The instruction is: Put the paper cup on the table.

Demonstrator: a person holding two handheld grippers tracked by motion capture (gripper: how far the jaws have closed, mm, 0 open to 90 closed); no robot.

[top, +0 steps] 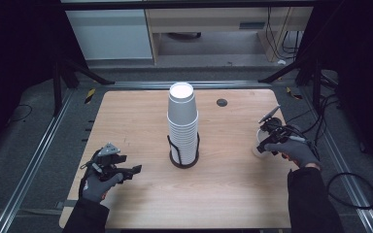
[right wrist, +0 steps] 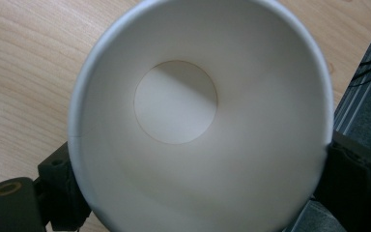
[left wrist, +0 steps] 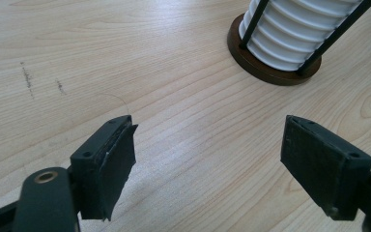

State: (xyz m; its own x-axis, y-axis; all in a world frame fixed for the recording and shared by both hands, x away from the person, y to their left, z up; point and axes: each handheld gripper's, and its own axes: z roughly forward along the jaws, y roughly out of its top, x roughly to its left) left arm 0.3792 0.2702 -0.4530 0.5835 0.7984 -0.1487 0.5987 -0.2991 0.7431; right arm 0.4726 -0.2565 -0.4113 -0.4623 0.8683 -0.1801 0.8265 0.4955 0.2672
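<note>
1. Paper cup [right wrist: 193, 125] sits between the jaws of the right gripper [top: 267, 141], mouth toward that gripper's camera; both jaws flank the wall near the rim and appear to press on it, so I read the right gripper as gripping the cup. In the high view the cup [top: 260, 143] is at the table's [top: 126, 116] right edge, under the right hand [top: 296, 150], base at or close to the wood; contact cannot be told.
2. Left gripper [left wrist: 207, 150] is released: jaws stand wide, nothing but bare wood between them. Ahead of it and to its right stands the cup stack [left wrist: 294, 34] in a dark wire holder [left wrist: 270, 70].
3. Handling, judged: cup is very light, thin-walled, easily dented. Wall gives under a hard squeeze, and smooth paper may slip under a weak one. The rolled rim is the stiffest part.
4. Hold point, judged: across the wall just below the rim, as now, with gentle pressure.
5. Writing: none legible. Cup interior is plain white; stack and holder carry no readable label or brand.
</note>
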